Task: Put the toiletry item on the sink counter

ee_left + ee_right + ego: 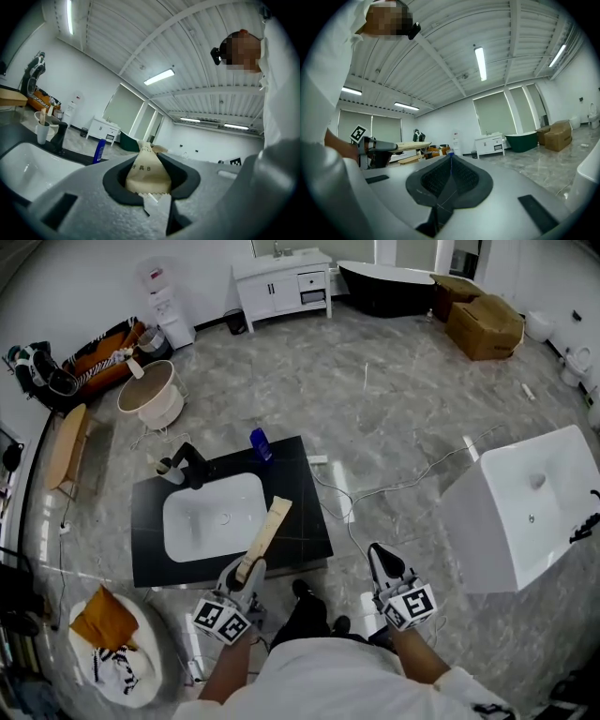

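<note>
We found the room bright and evenly lit. Long white ceiling light strips (pixel 480 63) glowed overhead in both gripper views, slightly blown out. The glossy grey marble floor (pixel 394 399) threw back pale streaks of glare. Shadows were faint and soft, the clearest one lying along the near edge of the black square sink surface (pixel 309 521). Every view bulged like a fisheye, with straight lines bent and corners dark. The grey left tongs (pixel 149 176) and grey right tongs (pixel 450 173) sat close to the lens and looked soft; the far room was sharper.
</note>
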Available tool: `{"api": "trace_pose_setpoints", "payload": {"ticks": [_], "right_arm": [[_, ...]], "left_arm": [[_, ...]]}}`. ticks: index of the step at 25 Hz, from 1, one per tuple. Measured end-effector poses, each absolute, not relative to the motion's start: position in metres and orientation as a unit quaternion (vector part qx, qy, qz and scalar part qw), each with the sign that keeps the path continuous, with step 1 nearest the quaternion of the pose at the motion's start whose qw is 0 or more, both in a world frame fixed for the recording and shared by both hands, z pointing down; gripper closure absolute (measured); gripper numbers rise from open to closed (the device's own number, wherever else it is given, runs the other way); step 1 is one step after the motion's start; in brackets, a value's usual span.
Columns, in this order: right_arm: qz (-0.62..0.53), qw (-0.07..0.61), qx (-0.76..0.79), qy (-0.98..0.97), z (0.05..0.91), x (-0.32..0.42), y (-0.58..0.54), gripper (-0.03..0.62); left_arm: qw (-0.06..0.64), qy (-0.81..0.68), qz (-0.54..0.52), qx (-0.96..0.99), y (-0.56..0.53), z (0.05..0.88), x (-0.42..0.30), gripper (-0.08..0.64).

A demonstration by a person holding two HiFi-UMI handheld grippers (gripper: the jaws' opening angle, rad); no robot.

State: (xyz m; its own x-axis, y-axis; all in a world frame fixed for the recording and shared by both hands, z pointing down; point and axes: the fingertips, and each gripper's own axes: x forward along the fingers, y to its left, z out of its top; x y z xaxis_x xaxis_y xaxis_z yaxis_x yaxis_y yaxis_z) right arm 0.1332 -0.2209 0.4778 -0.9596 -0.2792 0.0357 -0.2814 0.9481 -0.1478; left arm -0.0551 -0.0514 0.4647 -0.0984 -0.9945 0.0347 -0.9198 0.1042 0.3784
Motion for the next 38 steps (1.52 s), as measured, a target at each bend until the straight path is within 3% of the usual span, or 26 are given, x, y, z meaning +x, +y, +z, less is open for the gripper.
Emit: {"api": "trace_pose_setpoints", "payload": {"ticks": [9, 19, 38], "right_arm": [[0.052, 0.07, 0.109, -0.99, 0.478, 0.03, -0.255, 0.575], [0.028, 0.088, 0.094, -0.991, 0.485, -0.065, -0.284, 0.577], [0.093, 0.151, -0.071, -0.982, 0.61, -0.132, -0.345, 0.577]], "left_arm": [[0.17, -0.735, -0.174, 0.633, -0.08, 0.494, -0.148, 0.462], [0.19, -0.719, -0.138, 0.654, -0.113, 0.526, -0.213, 0.462], [0.297, -0.755, -0.015, 0.585, -0.196, 0.646, -0.179, 0.462]]}}
